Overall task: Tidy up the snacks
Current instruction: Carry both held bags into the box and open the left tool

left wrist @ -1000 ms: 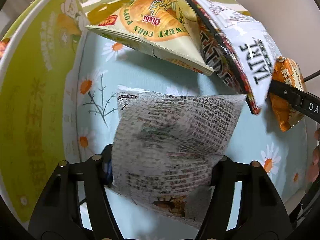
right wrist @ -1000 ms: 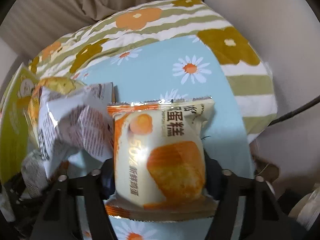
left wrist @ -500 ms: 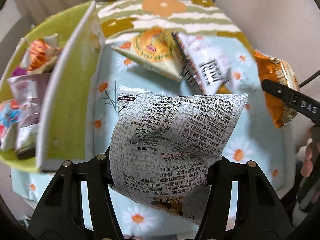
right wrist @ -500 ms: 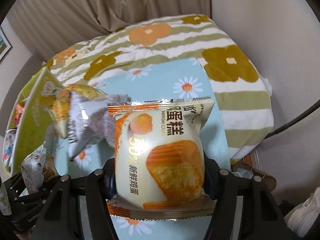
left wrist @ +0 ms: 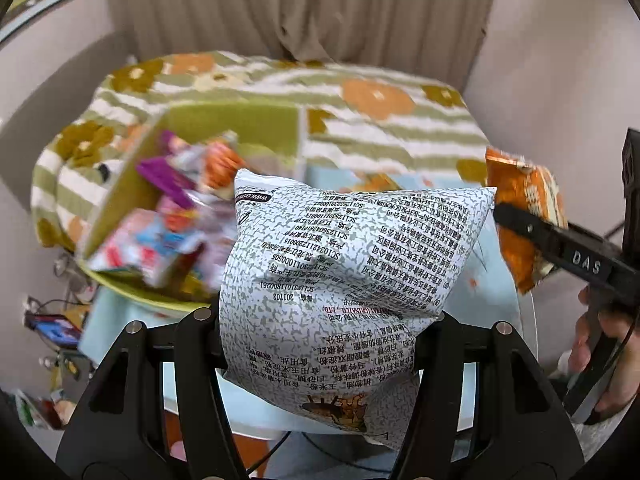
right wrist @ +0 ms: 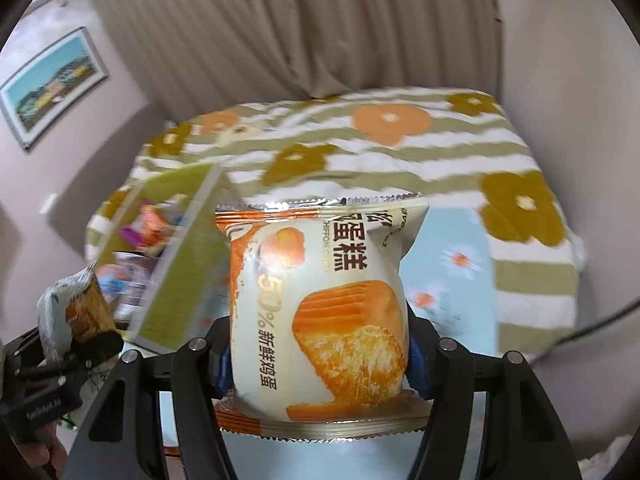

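A grey-speckled snack bag (left wrist: 340, 280) is clamped between the narrowed jaws of the left gripper (left wrist: 324, 320), a chiffon cake packet (right wrist: 320, 304) likewise by the right gripper (right wrist: 320, 356) — a green box (left wrist: 240, 128) of snacks is seen at ten o'clock on the flowered table (left wrist: 380, 96).

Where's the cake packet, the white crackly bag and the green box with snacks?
cake packet (right wrist: 320, 312): right wrist view, middle of its front.
white crackly bag (left wrist: 344, 280): left wrist view, printed back.
green box (left wrist: 240, 128): left wrist view, inner far wall.
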Demonstrator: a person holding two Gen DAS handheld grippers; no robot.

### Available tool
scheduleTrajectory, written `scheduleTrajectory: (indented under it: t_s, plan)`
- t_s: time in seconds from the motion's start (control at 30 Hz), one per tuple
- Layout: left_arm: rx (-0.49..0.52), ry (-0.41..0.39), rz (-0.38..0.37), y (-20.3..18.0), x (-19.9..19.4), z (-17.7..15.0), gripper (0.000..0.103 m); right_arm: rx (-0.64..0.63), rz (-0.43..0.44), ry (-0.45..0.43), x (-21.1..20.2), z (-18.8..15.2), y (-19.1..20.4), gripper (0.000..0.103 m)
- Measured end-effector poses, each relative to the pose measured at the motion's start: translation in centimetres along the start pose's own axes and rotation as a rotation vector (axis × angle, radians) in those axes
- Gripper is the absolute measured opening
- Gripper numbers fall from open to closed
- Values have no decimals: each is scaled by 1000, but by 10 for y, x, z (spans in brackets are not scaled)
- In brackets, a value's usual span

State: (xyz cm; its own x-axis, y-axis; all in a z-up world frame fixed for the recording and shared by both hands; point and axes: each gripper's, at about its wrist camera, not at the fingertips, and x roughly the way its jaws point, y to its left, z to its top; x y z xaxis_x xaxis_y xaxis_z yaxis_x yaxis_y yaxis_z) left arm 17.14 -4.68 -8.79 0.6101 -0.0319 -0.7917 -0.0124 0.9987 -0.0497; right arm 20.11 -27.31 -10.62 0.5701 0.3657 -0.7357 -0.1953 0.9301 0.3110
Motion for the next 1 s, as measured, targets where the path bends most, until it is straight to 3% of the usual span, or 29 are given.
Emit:
scheduleTrajectory:
  t_s: [0.17, 0.33, 0.47, 0.7, 0.8, 0.87, 1.0]
  plan:
    - [-42, -62, 49, 47, -26, 21, 55, -56, 91, -27, 2, 22, 52, 61]
    - [-58, -82, 54, 96, -24, 47, 55, -104, 122, -61, 7, 39, 102, 61]
    - [-50, -71, 41, 131, -6, 74, 55, -110, 123, -76, 19, 53, 135, 61]
    - [-19, 10, 3, 177, 61, 110, 56, -75, 89, -63, 56, 74, 173, 61]
    - [2, 57, -34, 189, 93, 117, 66, -49, 62, -51, 76, 80, 180, 61]
    - [9, 82, -51, 197, 111, 118, 96, -20, 43, -41, 91, 83, 184, 61]
    - [18, 99, -100, 208, 127, 115, 98, 22, 13, -31, 107, 82, 188, 61]
